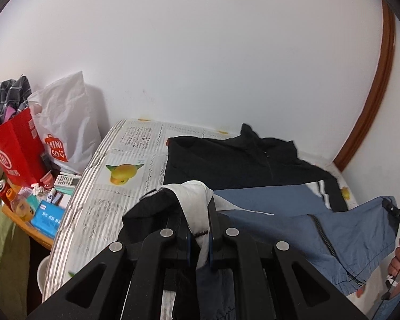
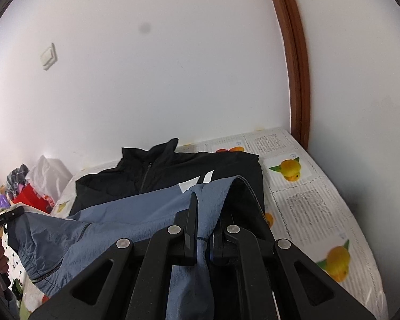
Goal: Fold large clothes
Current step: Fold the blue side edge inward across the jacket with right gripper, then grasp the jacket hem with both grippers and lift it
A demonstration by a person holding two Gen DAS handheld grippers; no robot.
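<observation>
left view only: red bag [image 1: 18, 146] and white bag [image 1: 66, 122] beside the bed [image 1: 104, 176].
right view only: wall switch [image 2: 48, 56].
jacket [image 1: 253, 160]: black upper part flat on the bed, blue lower part lifted.
my left gripper [image 1: 198, 236]: pinching its white-and-black edge.
my right gripper [image 2: 203, 236]: pinching blue fabric, tilted down.

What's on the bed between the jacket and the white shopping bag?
Just bare fruit-print bedsheet between the jacket and the white bag, in the left wrist view.
</observation>
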